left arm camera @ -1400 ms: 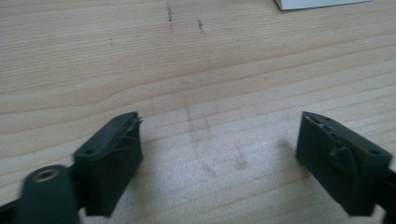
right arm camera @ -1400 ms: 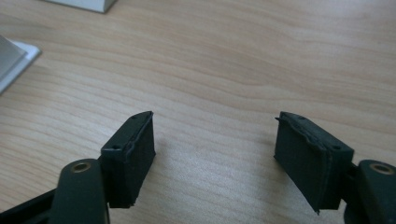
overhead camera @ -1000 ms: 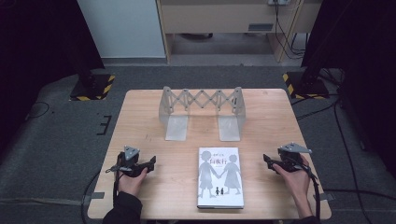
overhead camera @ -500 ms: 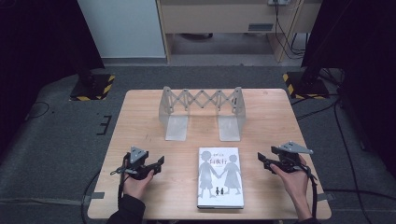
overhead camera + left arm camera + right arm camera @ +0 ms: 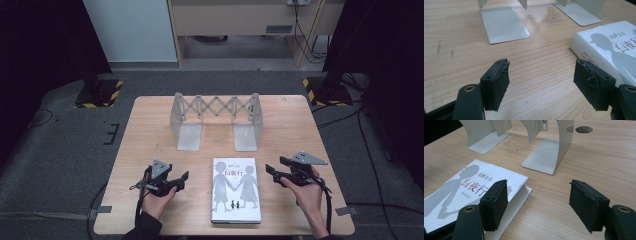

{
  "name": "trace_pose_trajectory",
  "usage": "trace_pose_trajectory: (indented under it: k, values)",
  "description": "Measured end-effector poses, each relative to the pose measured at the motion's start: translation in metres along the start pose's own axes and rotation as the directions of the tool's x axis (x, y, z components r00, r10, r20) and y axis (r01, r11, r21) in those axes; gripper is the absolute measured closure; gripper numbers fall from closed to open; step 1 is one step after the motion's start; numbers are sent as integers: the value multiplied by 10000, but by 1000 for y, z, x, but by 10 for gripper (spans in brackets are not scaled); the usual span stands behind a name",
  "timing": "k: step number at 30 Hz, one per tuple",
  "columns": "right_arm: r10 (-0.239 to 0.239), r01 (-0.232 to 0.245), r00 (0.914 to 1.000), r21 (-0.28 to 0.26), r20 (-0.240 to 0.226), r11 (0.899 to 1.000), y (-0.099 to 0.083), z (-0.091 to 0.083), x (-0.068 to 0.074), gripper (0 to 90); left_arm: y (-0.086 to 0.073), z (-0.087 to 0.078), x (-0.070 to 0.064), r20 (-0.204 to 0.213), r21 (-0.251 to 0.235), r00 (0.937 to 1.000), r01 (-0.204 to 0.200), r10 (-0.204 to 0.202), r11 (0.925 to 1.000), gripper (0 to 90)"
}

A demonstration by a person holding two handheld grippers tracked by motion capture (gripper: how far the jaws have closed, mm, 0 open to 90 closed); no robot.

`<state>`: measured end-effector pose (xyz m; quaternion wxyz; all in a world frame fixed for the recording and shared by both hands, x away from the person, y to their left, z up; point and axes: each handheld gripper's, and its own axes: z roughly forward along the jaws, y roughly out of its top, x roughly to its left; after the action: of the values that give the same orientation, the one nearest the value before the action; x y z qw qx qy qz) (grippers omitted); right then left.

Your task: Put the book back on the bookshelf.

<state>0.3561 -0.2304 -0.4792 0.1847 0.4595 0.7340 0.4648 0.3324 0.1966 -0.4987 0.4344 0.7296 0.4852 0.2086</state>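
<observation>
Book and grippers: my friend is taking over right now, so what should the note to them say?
Left gripper: jaws open, holding nothing, just left of the book.
Right gripper: jaws open, holding nothing, just right of the book.
The book lies flat, cover up, at the near edge of the table, untouched.
The folding book rack stands at the far side with nothing in it.
Done: nothing yet. Left, probably: grip the book and stand it in the rack.

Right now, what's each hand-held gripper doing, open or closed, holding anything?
Left hand-held gripper: open, holding nothing.
Right hand-held gripper: open, holding nothing.
</observation>
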Motion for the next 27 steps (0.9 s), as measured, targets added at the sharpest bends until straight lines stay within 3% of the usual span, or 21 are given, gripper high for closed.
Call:
trace_pose_trajectory:
  k: [3, 11, 18, 27]
  values:
    - [44, -44, 9999, -13, -105, 10000, 0, 1, 3, 312, 0, 1, -6, 235, -44, 9997, 95, -93, 9999, 278]
    - [-11, 22, 9992, 263, -407, 9997, -6, 12, 16, 309, -1, 7, -25, 670, 70, 9976, -155, 150, 9999, 277]
    - [293, -278, 9982, 292, -529, 9992, -12, 19, 25, 311, -2, 11, -40, 1066, 146, 9936, -386, 368, 9991, 276]
    - [197, -146, 9965, 625, -816, 9979, -20, 30, 35, 300, -5, 20, -57, 1486, 366, 9863, -775, 712, 9963, 271]
